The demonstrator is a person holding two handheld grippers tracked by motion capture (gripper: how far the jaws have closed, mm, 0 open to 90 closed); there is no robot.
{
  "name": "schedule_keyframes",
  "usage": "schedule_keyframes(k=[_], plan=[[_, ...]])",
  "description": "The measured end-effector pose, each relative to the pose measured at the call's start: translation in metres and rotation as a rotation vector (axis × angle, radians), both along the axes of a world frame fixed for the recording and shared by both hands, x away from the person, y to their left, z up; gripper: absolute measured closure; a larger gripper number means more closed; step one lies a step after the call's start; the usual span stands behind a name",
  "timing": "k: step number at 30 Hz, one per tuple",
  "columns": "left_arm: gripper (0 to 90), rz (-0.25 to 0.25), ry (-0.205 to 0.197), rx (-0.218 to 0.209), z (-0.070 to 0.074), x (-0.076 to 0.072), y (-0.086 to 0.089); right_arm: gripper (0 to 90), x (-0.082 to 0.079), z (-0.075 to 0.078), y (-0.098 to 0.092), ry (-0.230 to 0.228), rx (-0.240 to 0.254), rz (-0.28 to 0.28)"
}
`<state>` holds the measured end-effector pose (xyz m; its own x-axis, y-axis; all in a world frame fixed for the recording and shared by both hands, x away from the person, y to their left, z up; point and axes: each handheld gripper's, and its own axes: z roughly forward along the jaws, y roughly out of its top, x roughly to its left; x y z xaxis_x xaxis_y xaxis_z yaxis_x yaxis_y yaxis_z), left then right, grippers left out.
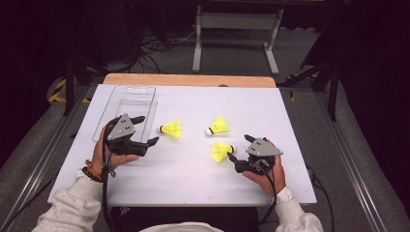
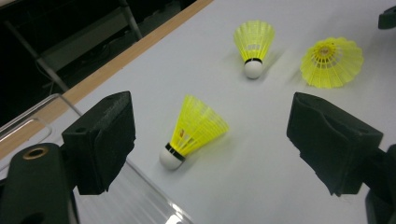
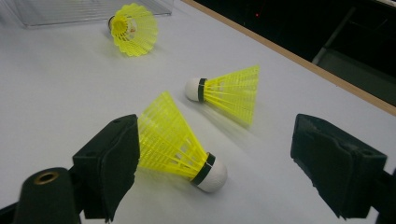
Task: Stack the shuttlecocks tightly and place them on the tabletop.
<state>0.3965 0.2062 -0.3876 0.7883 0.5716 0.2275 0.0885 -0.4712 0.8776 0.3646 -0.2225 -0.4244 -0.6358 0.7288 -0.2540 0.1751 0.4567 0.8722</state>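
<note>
Shuttlecocks, three yellow plastic-feather ones with white cork heads, lie loose on the white bench, mid-area.

Nearest-right shuttlecock [image 1: 222,151] lies on its side directly ahead of the right claw [image 1: 238,149]. In the right gripper view it sits between the jaws but off to the left one: skirt beside or touching the left pad (can't tell which), cork head [image 3: 212,176] pointing toward the open gap. Long axis runs roughly across the jaw gap, not along it. Right claw jaws wide apart, nothing clamped.

Left shuttlecock [image 1: 171,129] lies just past the left claw [image 1: 146,130], toward bench centre, cork toward the claw and skirt away. The left gripper view shows it ahead, between the jaw lines but beyond the pads. Left claw jaws spread wide, empty.

Third shuttlecock [image 1: 217,127] lies farther back, cork toward the left edge; right hand is nearer to it.

Clear plastic tray [image 1: 129,107] sits near the far-left corner, just behind the left claw, looks empty. Likely destination.

Judgement: right grab is closest to ready. Nothing blocks either approach.
</note>
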Motion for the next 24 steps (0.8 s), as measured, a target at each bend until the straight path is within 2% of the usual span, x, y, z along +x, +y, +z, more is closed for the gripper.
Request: schedule_keyframes(k=[6,9,11,13,14,17,18,20,22,23,24], plan=[[11.1,0.003,-0.048,-0.038,-0.014,-0.027,0.027,17.8,-0.001,0.004,0.002,0.006,0.028,0.002],[8.9,0.019,-0.054,-0.080,-0.024,-0.041,0.042,19.3,-0.002,0.008,0.005,0.000,0.034,0.006],[7.0,0.036,-0.062,-0.088,-0.029,-0.048,0.049,21.9,-0.003,0.011,0.009,0.001,0.040,0.019],[7.4,0.060,-0.063,-0.122,-0.035,-0.057,0.059,25.2,-0.005,0.014,0.015,0.001,0.046,0.035],[7.2,0.065,-0.047,-0.132,-0.039,-0.062,0.065,27.4,-0.005,0.015,0.018,0.012,0.054,0.042],[6.7,0.068,-0.036,-0.142,-0.044,-0.069,0.073,33.9,-0.004,0.022,0.032,0.044,0.087,0.069],[6.6,0.068,-0.016,-0.140,-0.047,-0.073,0.079,35.1,-0.004,0.025,0.039,0.045,0.087,0.074],[6.3,0.077,-0.021,-0.135,-0.048,-0.076,0.081,36.4,-0.003,0.027,0.046,0.048,0.085,0.082],[6.4,0.074,-0.021,-0.133,-0.049,-0.078,0.084,41.9,-0.001,0.030,0.065,0.063,0.071,0.111],[6.4,0.071,-0.020,-0.137,-0.049,-0.077,0.084,41.9,0.001,0.030,0.075,0.079,0.059,0.123],[6.4,0.067,-0.017,-0.129,-0.050,-0.076,0.082,47.0,0.008,0.027,0.096,0.117,0.034,0.140]])
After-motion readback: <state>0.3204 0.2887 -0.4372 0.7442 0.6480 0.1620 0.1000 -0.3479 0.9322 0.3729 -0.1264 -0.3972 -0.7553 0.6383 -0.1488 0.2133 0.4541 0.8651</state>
